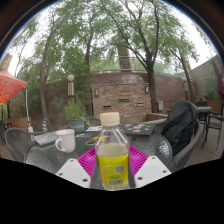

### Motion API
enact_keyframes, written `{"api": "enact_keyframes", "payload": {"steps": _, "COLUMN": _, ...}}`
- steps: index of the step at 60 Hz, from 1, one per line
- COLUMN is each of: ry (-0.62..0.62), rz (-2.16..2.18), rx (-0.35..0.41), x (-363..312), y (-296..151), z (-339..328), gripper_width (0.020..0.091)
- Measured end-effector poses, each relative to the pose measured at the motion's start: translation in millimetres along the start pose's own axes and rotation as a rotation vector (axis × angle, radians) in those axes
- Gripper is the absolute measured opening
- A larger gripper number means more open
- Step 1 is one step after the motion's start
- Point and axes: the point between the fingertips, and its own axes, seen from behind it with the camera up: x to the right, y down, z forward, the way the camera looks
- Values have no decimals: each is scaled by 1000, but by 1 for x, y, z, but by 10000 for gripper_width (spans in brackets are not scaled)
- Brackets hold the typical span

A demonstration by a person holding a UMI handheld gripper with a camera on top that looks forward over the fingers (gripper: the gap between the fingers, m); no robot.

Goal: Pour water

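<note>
A clear plastic bottle (112, 155) with a pale cap and a yellow label stands upright between the two fingers of my gripper (112, 172). Both magenta pads (88, 160) press against its sides, so the gripper is shut on it. The bottle's base is hidden below the fingers. A white mug (65, 141) sits on the grey mesh table (45, 157), to the left of the bottle and beyond the fingers.
A black backpack (180, 125) rests on a chair to the right. Metal chairs (17, 142) stand around the table on the left. A brick wall (120, 97) and trees lie beyond. Something red (9, 86) hangs at far left.
</note>
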Motion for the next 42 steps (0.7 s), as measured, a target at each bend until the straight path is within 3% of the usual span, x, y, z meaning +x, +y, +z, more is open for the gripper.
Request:
{"api": "enact_keyframes", "payload": {"steps": 9, "ry": 8, "rz": -64, "rx": -17, "x": -1, "y": 2, "z": 14, "gripper_width": 367}}
{"api": "enact_keyframes", "payload": {"steps": 18, "ry": 13, "rz": -210, "rx": -60, "x": -1, "y": -19, "z": 19, "gripper_width": 367}}
{"api": "enact_keyframes", "payload": {"steps": 28, "ry": 85, "rz": -755, "rx": 51, "x": -7, "y": -134, "z": 76, "gripper_width": 364}}
{"api": "enact_keyframes", "payload": {"steps": 33, "ry": 109, "rz": -1139, "rx": 146, "x": -45, "y": -162, "z": 108, "gripper_width": 365}}
{"api": "enact_keyframes", "payload": {"steps": 42, "ry": 60, "rz": -1808, "rx": 205, "x": -122, "y": -145, "z": 162, "gripper_width": 361}}
